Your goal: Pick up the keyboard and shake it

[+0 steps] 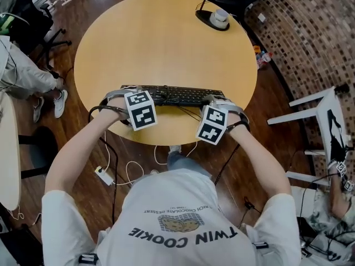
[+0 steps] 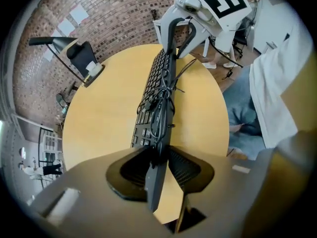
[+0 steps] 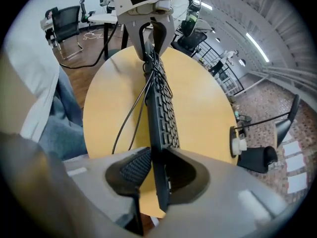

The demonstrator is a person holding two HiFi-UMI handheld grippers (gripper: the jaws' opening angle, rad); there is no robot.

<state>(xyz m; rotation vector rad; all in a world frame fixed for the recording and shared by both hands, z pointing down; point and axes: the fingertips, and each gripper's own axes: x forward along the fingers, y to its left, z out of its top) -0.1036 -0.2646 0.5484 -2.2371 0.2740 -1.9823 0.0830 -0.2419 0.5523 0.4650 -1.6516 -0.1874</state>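
A black keyboard (image 1: 176, 95) with its cable bundled on top is over the near part of the round wooden table (image 1: 161, 43). My left gripper (image 1: 122, 96) is shut on the keyboard's left end, and my right gripper (image 1: 215, 101) is shut on its right end. In the left gripper view the keyboard (image 2: 161, 90) runs edge-on away from my left gripper (image 2: 159, 163), pinched between both pads, toward the right gripper (image 2: 178, 31). The right gripper view shows the same: the keyboard (image 3: 161, 110) is clamped in my right gripper (image 3: 153, 170), with the left gripper (image 3: 151, 31) at its far end.
A black lamp base with a white cup-like object (image 1: 214, 19) stands at the table's far right. The keyboard's cable (image 1: 191, 115) hangs over the near edge toward a power strip (image 1: 104, 175) on the floor. A seated person (image 1: 25, 76) is at the left, a white chair (image 1: 319, 121) at the right.
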